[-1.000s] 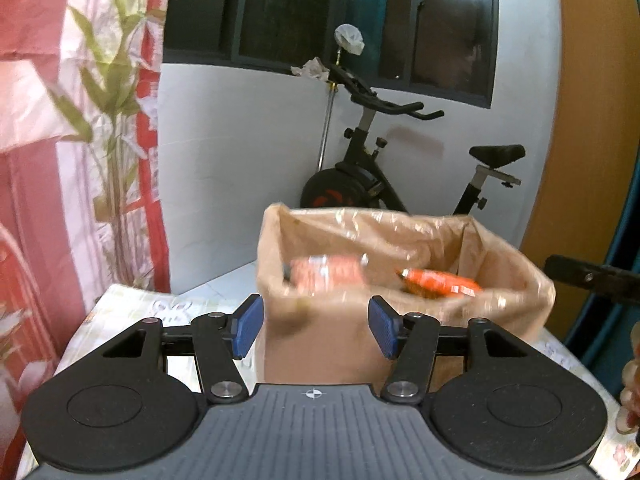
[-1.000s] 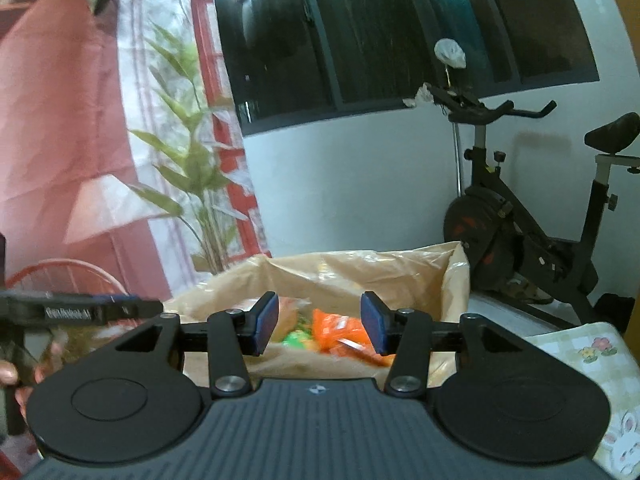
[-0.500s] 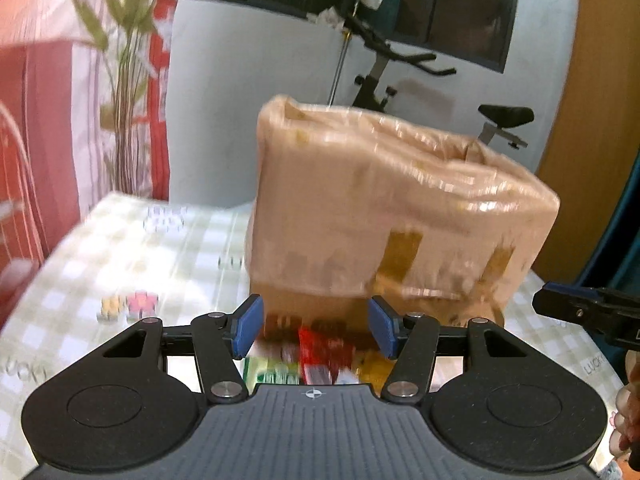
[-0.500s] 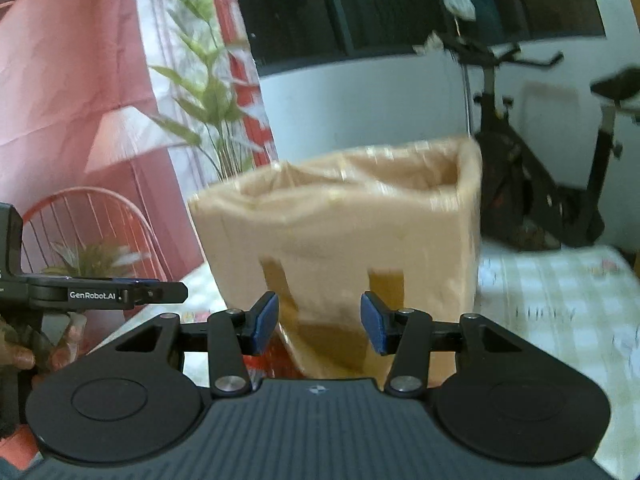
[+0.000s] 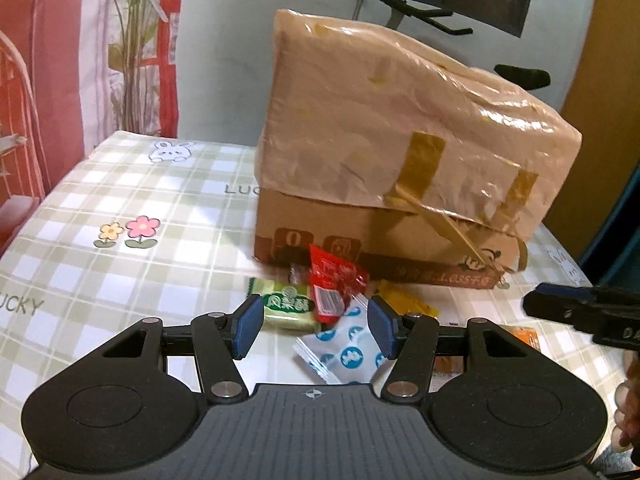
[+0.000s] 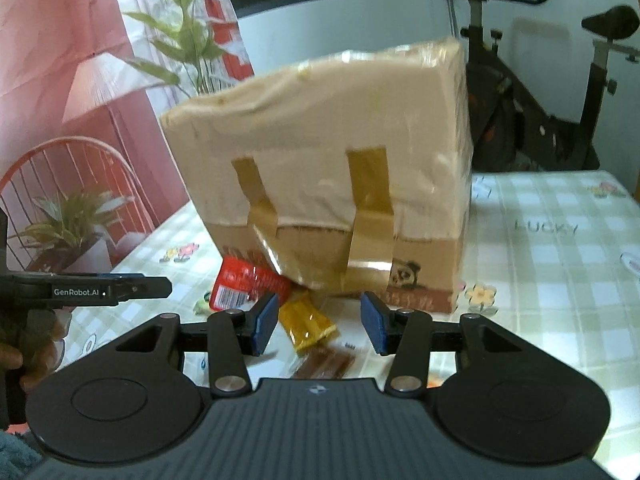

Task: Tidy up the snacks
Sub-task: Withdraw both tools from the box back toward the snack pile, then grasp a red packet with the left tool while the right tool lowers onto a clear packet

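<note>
A cardboard box [image 5: 400, 160] lined with a beige plastic bag stands on the checked tablecloth; it also shows in the right wrist view [image 6: 332, 184]. Loose snacks lie in front of it: a red packet [image 5: 334, 280], a green packet [image 5: 286, 306], a white-and-blue packet [image 5: 344, 354] and a yellow packet [image 5: 404, 300]. My left gripper [image 5: 314, 330] is open and empty, low over the green, red and white-blue packets. My right gripper [image 6: 318, 328] is open and empty over a yellow packet [image 6: 306, 324] and a brown bar [image 6: 326, 364]; the red packet [image 6: 244, 284] lies to its left.
The tablecloth [image 5: 120, 220] reaches the left edge of the table. An exercise bike [image 6: 552, 92] stands behind the table. A plant [image 6: 188, 32] and a red chair [image 6: 60, 184] stand at the left. The other gripper shows at each view's side [image 5: 580, 312] [image 6: 92, 290].
Both grippers have dropped from above the box's open top to table level in front of it. The snacks on the table have come into view. Both stay open.
</note>
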Available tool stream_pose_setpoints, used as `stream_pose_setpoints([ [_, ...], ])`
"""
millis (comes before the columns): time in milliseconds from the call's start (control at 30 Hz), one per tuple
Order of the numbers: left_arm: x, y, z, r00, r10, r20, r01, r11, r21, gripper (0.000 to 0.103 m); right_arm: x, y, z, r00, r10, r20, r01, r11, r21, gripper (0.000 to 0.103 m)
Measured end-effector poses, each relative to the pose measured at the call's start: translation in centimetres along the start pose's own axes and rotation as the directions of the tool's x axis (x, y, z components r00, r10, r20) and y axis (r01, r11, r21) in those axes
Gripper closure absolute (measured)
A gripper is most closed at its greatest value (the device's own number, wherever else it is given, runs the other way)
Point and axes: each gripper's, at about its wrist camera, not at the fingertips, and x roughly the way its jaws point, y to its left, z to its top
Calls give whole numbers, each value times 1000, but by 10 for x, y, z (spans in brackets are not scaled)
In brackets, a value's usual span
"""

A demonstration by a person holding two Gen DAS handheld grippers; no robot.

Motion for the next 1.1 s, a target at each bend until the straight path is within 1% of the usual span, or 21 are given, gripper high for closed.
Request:
stream_pose_setpoints([
  [100,2,-2,-4,1000,-5,-6,6,1000,10,43,9,0,-6,999,8,-47,-7,1000,16,54],
  [200,3,-1,-7,1000,-9,-14,9,1000,8,43,22,0,-13,993,18,-113,-15,999,32,54],
  [300,4,1,-9,1000,-7,-21,7,1000,-1,43,39,4,-19,980,31,-195,-25,999,35,54],
  [367,4,2,-11,1000,-3,-23,3,1000,-9,43,51,8,-21,970,23,-242,-18,1000,22,53],
  [400,4,3,-11,1000,-2,-24,1,1000,-14,43,57,9,-22,964,10,-264,-5,1000,19,51],
  [433,4,4,-12,1000,0,-25,0,1000,-18,43,62,9,-23,960,1,-282,6,1000,24,46],
  [500,5,6,-12,1000,1,-26,-2,1000,-23,43,72,7,-24,949,-4,-315,21,999,50,44],
  [567,6,7,-12,1000,3,-30,-3,1000,-28,44,76,6,-24,951,-8,-309,27,998,60,43],
  [633,7,7,-13,999,4,-36,-5,1000,-29,44,82,9,-20,950,-16,-311,28,999,34,42],
  [767,8,6,-14,999,7,-37,-8,1000,-23,44,94,23,-22,956,-48,-291,24,996,-85,42],
  [900,10,5,-17,999,5,-49,-6,1000,-20,44,94,33,-33,965,-81,-248,33,981,-193,42],
  [1000,11,3,-19,999,-17,-52,16,1000,-18,44,91,39,-46,975,-98,-201,39,960,-279,42],
  [1067,11,1,-19,998,-27,-53,26,1000,-12,44,89,38,-51,981,-91,-170,40,958,-284,43],
  [1100,11,0,-20,998,-29,-54,29,1000,-7,44,88,36,-52,983,-85,-162,37,960,-278,47],
])
